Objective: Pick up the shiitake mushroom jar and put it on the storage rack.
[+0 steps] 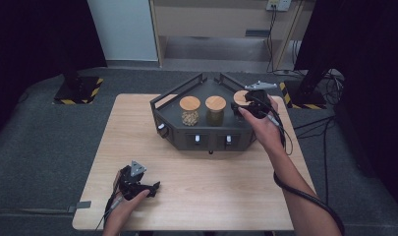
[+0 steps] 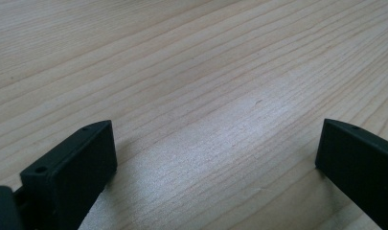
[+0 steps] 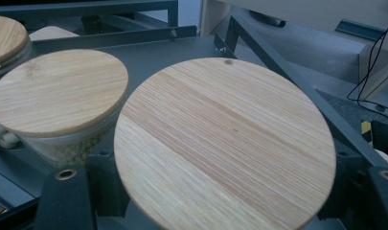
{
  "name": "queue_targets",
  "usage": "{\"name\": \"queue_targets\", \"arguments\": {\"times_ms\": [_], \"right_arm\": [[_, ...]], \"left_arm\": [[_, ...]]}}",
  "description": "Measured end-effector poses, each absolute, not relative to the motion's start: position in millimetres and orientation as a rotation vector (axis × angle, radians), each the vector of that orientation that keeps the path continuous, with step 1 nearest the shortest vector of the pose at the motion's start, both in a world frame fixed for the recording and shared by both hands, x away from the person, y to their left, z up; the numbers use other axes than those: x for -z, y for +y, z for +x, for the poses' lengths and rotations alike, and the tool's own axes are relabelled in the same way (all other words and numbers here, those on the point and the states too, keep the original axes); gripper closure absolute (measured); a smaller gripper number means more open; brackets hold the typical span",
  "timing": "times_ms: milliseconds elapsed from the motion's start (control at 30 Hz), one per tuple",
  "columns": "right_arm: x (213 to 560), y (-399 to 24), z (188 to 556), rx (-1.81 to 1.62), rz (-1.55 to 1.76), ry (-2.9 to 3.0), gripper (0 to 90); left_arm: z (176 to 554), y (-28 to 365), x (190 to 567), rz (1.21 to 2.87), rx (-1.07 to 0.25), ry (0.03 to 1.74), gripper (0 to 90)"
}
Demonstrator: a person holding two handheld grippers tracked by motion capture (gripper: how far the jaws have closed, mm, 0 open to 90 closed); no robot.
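Note:
A dark angular rack point(image 1: 175, 129) on the wooden table point(image 1: 196, 191) holds three glass jars with round bamboo lids. My right gripper point(image 1: 249, 105) is at the rightmost jar point(image 1: 239, 97), its jaws closed on the glass body under the lid. In the right gripper view that lid point(image 3: 225, 143) spreads between the two black jaws of my right gripper point(image 3: 225, 196). The middle jar point(image 1: 215, 109) point(image 3: 57, 93) and the left jar point(image 1: 189, 110) point(image 3: 5, 38) stand beside it. My left gripper point(image 1: 152, 187) point(image 2: 215, 139) rests low over the table's near left part, open, with bare wood between its jaws.
The rack has raised rails point(image 3: 278, 62) at the back and small white knobs point(image 1: 197, 139) on its front face. Cables point(image 1: 304, 194) trail from the right gripper along the forearm. Grey floor surrounds the table, with stand bases point(image 1: 78, 88) behind.

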State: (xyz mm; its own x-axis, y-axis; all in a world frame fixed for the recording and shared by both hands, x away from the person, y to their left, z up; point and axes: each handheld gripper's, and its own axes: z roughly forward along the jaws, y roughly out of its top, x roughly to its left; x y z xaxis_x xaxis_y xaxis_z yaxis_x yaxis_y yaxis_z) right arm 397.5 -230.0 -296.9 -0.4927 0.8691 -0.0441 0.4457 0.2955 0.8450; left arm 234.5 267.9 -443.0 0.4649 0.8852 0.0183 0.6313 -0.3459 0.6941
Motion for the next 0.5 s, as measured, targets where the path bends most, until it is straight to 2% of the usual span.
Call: {"name": "queue_targets", "arguments": {"times_ms": [500], "right_arm": [[302.2, -226.5, 400.8, -1.110, 1.183, 2.074, 25.7]], "left_arm": [[234.5, 267.9, 443.0, 2.095, -0.529, 1.255, 0.0]]}}
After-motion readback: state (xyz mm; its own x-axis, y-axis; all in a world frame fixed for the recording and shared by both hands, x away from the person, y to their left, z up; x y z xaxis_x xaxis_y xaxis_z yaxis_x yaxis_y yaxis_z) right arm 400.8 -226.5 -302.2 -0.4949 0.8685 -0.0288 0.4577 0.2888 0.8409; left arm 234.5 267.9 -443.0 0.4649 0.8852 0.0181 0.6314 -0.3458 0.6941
